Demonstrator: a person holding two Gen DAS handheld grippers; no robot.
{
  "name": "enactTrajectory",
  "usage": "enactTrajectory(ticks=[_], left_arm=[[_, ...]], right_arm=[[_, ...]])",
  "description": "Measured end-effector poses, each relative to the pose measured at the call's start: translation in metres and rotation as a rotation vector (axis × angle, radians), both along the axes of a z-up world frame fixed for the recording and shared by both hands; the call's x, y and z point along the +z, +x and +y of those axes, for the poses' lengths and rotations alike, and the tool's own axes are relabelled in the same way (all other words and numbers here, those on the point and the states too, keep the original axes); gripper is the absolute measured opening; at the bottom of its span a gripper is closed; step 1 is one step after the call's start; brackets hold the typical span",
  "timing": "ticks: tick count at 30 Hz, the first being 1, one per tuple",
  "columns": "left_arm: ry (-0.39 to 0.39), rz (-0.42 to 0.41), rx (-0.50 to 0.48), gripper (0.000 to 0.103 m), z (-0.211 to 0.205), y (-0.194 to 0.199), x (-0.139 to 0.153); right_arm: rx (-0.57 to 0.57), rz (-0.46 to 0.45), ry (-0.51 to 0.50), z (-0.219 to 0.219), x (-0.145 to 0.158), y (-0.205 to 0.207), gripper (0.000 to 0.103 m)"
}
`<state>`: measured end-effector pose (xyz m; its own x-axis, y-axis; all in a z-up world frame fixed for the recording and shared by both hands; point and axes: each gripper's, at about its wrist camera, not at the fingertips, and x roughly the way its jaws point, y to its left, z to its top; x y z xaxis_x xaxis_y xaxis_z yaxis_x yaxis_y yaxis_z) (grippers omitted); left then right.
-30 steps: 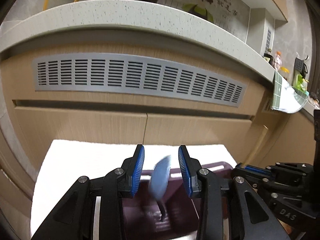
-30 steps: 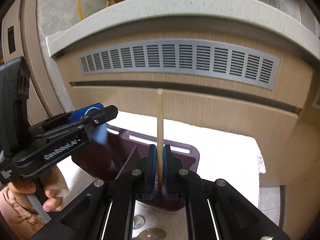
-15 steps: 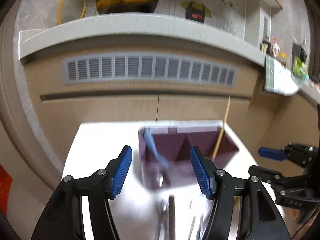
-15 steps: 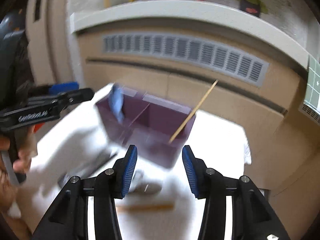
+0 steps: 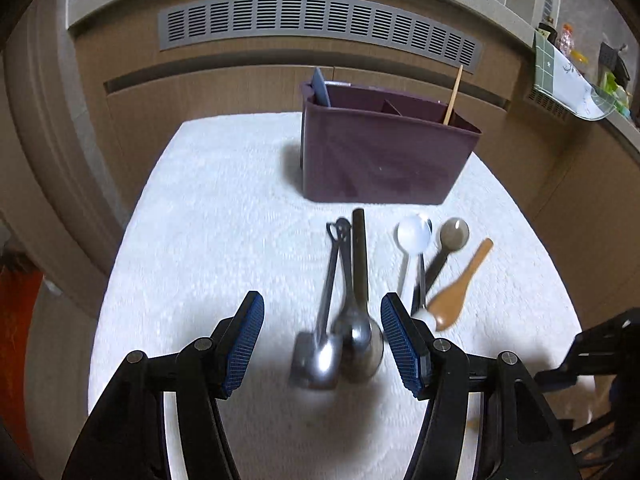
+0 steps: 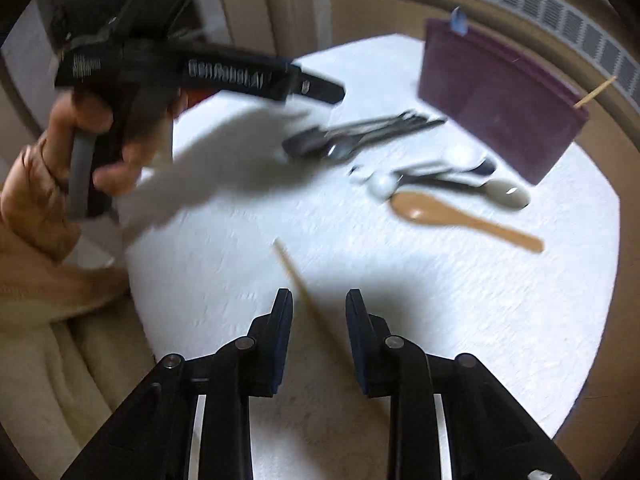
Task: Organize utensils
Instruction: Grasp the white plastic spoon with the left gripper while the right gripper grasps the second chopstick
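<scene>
Wood-grain cabinet fronts with a long grey slotted vent (image 5: 320, 24) form the backdrop; before them stands a counter covered by a white textured cloth (image 5: 224, 216). Near the far edge of the cloth stands a dark purple rectangular plastic utensil holder (image 5: 384, 156), divided into compartments. A blue flat-headed utensil (image 5: 321, 88) leans in its left end — a thin wooden chopstick (image 5: 453, 94) leans in its right end.

On the cloth in front of the holder lie the loose utensils. A cluster of metal spoons with a dark-handled piece (image 5: 348, 312) lies left of centre, bowls toward the camera. Just to the right lie a white plastic spoon (image 5: 412, 236), a grey spoon with a black handle (image 5: 452, 236) and a tan wooden spoon (image 5: 460, 288), close together, some touching.

Left gripper (image 5: 322, 340): blue-padded jaws spread wide above the metal spoons, pinching nothing. In the right wrist view a person's hand (image 6: 100, 136), in a tan sleeve, holds this gripper by its handle.

Right gripper (image 6: 319, 320): jaws partly spread and just lately closing; a second wooden chopstick (image 6: 304, 292) lies on the cloth, running diagonally between them. Blur obscures the pads, but they appear clear of it.
</scene>
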<state>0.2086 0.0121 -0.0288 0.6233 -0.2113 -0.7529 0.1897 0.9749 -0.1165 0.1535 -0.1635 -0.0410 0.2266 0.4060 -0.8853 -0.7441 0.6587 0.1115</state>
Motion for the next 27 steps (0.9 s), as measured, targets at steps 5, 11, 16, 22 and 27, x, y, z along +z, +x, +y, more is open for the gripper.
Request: enactTrajectory(ticks=[5,11,16,22,27], left_arm=[[-0.016,0.016,0.013,0.065,0.008,-0.008,-0.001],[-0.022,0.032,0.011,0.065,0.007,-0.002,-0.001],[-0.018,0.057,-0.015,0.065,0.000,0.003,-0.009],[-0.012,0.089,-0.064,0.065,-0.016,0.013,-0.019],[-0.024,0.097,-0.129,0.064,-0.032,0.022,-0.021]], right_arm=[[0.004,0.006,-0.074,-0.001,-0.018,-0.007,0.025],[-0.049,0.018,-0.038,-0.010,-0.015,0.006,0.006],[-0.146,-0.002,0.030,-0.026,-0.006,0.027,0.005],[-0.325,-0.014,0.157,-0.052,0.007,0.064,0.005],[-0.449,-0.039,0.239,-0.068,0.016,0.082,0.005]])
